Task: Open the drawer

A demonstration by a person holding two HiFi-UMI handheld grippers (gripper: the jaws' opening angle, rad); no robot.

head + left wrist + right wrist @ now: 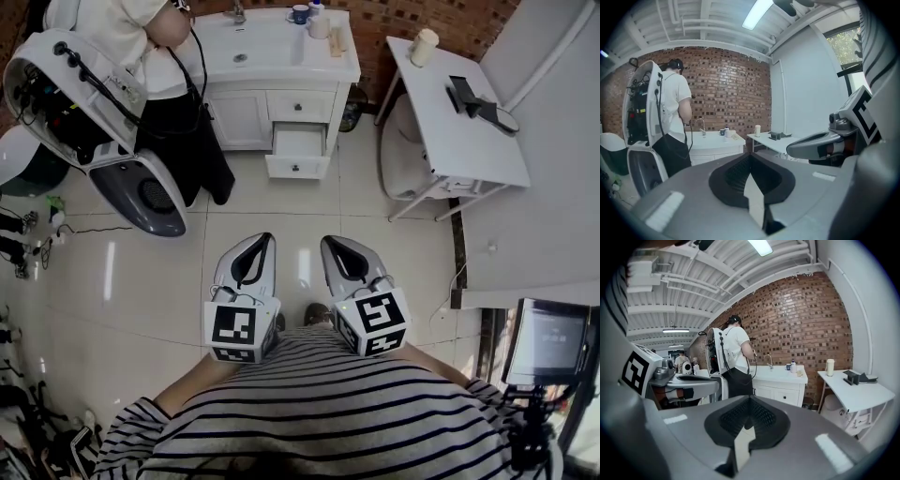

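Note:
A white vanity cabinet [281, 89] with a sink stands far ahead against the brick wall. Its upper drawer [295, 106] is closed, and the lower drawer [298, 155] below it is pulled out. In the right gripper view the cabinet [780, 391] shows small and distant. My left gripper [262, 239] and right gripper [331, 243] are held side by side close to my body, well short of the cabinet. Both point toward it. Each has its jaws shut tip to tip with nothing between them, as the left gripper view [750, 155] and right gripper view [750, 398] show.
A person in a white shirt [141, 33] stands at the sink's left beside a large white machine [89, 112]. A white table [464, 122] carrying a cup [423, 47] stands at the right. A monitor on a tripod [548, 342] is at the lower right. Cables lie on the floor at the left.

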